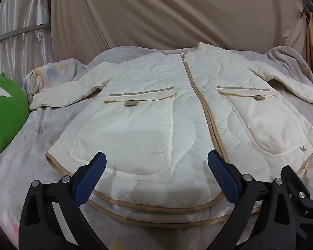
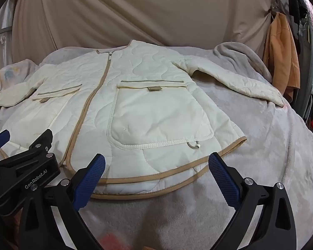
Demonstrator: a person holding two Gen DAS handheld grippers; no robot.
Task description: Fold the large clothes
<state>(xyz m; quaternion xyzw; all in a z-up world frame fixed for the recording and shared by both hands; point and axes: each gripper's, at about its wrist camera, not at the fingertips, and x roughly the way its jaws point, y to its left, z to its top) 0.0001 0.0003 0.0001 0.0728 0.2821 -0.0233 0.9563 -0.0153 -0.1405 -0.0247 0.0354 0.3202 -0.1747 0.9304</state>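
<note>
A: Left wrist view — I see the quilted jacket point(image 1: 156, 108) flat on the blanket point(image 1: 31, 141), zipped, hem nearest me. My left gripper point(image 1: 156, 166) hovers above the hem, fingers spread wide, nothing between them. A green cushion point(image 1: 4, 112) crowds the left edge.

B: Right wrist view — right gripper point(image 2: 156, 168) equally spread, empty, over the hem's right part. Bare blanket lies right of the jacket; an orange garment point(image 2: 281, 54) hangs beyond.

We've got the cream quilted jacket point(image 2: 135, 95) spread flat, zipped, on the grey blanket point(image 2: 271, 156); our right gripper point(image 2: 156, 166) hangs wide open over its hem.
</note>
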